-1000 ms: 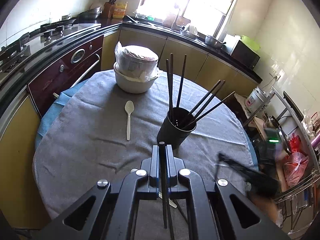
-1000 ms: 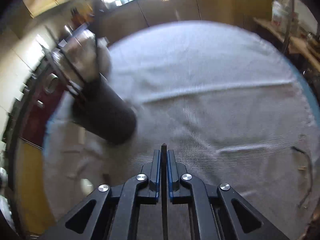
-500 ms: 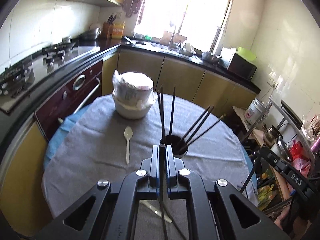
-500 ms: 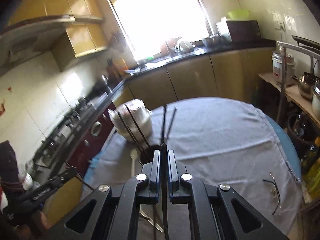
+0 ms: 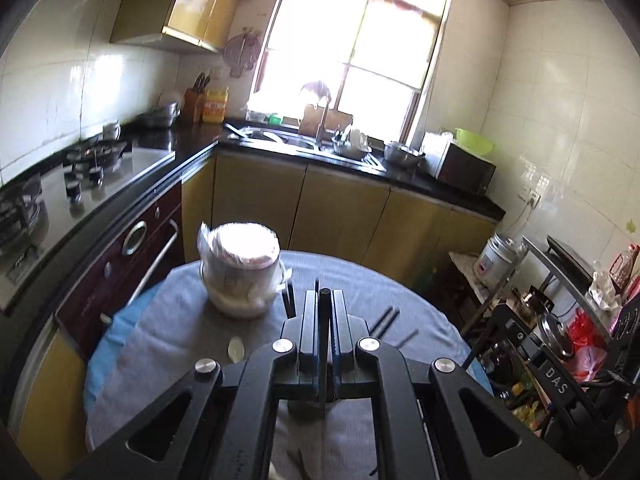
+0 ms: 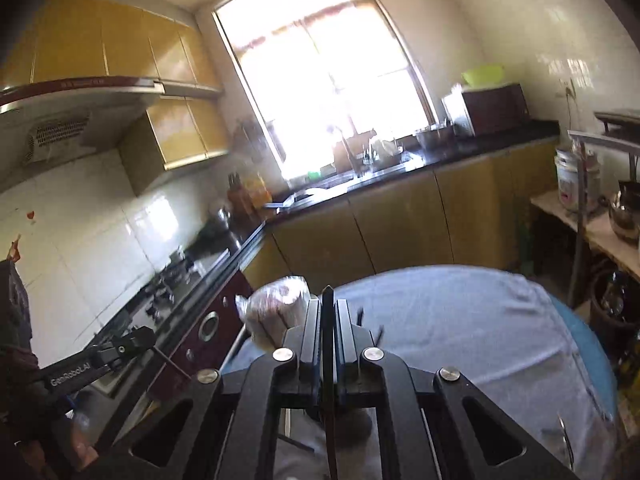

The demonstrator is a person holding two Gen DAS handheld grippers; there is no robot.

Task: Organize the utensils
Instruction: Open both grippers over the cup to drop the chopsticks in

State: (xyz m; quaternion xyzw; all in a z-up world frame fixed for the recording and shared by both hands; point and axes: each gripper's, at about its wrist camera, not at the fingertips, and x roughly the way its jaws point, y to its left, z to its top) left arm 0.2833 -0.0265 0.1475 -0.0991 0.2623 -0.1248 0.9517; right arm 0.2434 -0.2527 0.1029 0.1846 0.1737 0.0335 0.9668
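Black chopsticks, one pinched in each clenched gripper: left gripper (image 5: 325, 304), right gripper (image 6: 328, 304), both above the grey-clothed table (image 5: 180, 320). Holder hidden under the fingers, only chopstick tips (image 5: 384, 318) showing. Risk as I judge it: thin sticks may swivel in the pinch and miss the holder

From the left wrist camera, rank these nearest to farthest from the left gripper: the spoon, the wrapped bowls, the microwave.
From the left gripper:
1. Spoon, on the cloth just left.
2. Wrapped bowls, farther back on the table, left.
3. Microwave, on the far counter, right.
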